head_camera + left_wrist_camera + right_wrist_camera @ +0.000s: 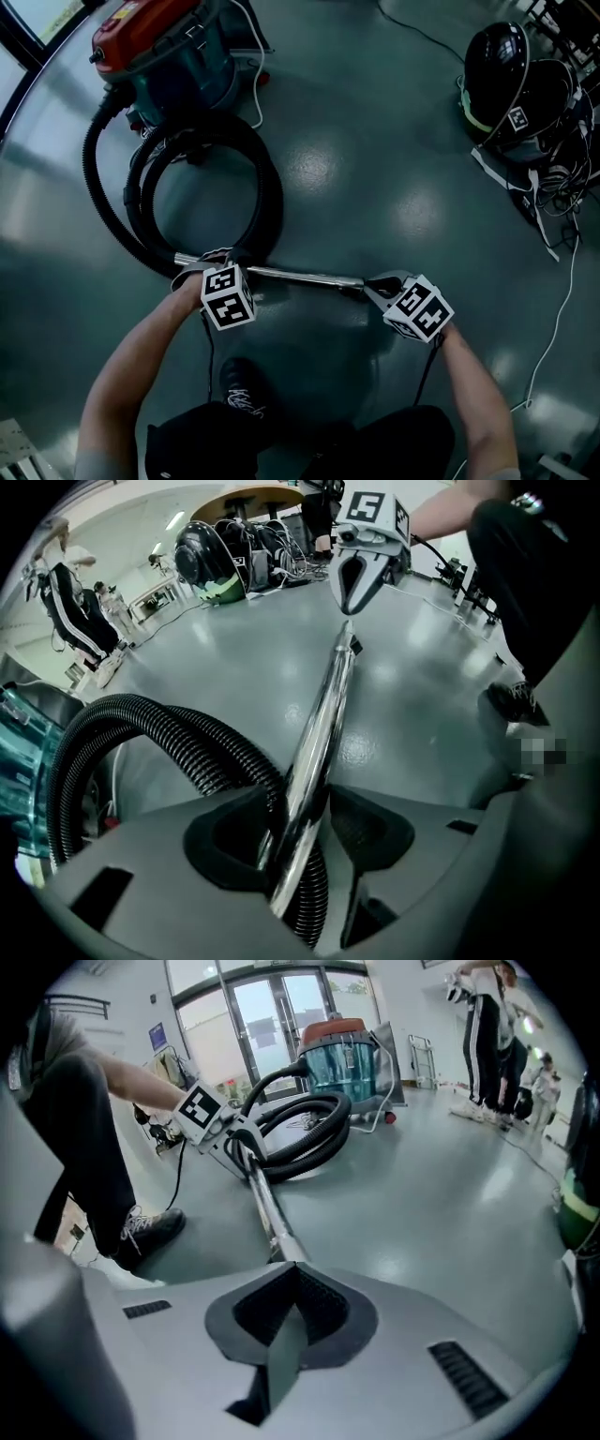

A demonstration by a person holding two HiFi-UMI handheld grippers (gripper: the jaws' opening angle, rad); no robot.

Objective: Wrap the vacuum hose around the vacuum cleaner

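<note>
Grey glossy floor (375, 159) lay wide and bare in the head view, between the vacuum cleaner (164, 47) at the top left and the helmets (511, 80) with loose cables (561, 281) crowding the right edge. The black hose (267, 187) lay looped on the floor beside the cleaner, not around it, and ran into a metal tube (300, 276) lying across in front of us. In the left gripper view we saw the left gripper (300, 827) about half open and clamped on that tube, with the ribbed hose curling off to the left. In the right gripper view we saw the right gripper (293, 1274) with its jaws pressed together and nothing in them, the tube's end just beyond their tips. Only this view showed the glass doors (262, 1016) behind the cleaner.
</note>
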